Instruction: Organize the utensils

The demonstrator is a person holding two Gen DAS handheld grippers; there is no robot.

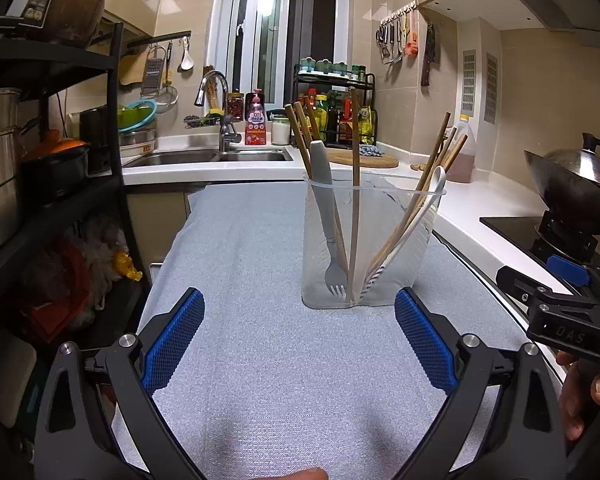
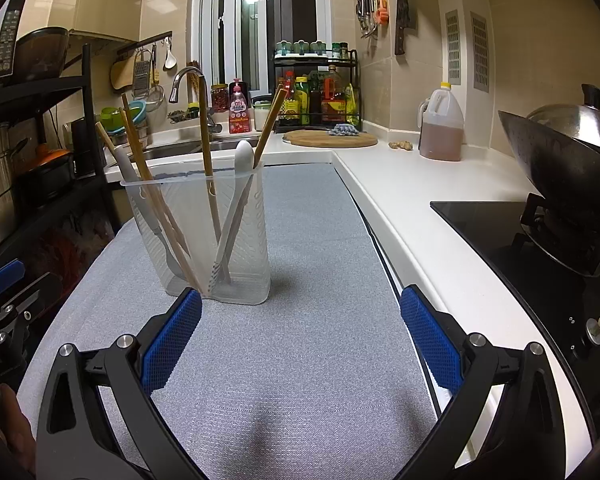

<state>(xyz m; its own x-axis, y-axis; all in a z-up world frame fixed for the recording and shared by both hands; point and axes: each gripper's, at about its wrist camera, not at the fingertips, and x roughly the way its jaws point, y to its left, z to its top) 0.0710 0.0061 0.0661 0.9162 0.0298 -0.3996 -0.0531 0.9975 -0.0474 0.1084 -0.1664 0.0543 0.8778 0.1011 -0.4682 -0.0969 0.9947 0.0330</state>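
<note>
A clear plastic utensil holder [image 1: 396, 280] stands upright on the grey mat [image 1: 260, 360]. It holds a grey fork [image 1: 327, 216], a white utensil [image 1: 420, 208] and several wooden chopsticks [image 1: 355, 184]. My left gripper [image 1: 299, 312] is open and empty, just in front of the holder. In the right wrist view the holder [image 2: 252, 276] stands ahead to the left, with the fork [image 2: 140, 196], the white utensil [image 2: 236, 200] and chopsticks [image 2: 206, 152] in it. My right gripper [image 2: 300, 312] is open and empty, right of the holder's base.
A white counter [image 2: 400, 184] runs along the right with an oil jug [image 2: 440, 124], a cutting board [image 2: 330, 138] and a wok [image 2: 560, 152] on a black stove [image 2: 520, 248]. A sink [image 1: 204, 156] lies behind. A black shelf rack [image 1: 52, 160] stands at the left.
</note>
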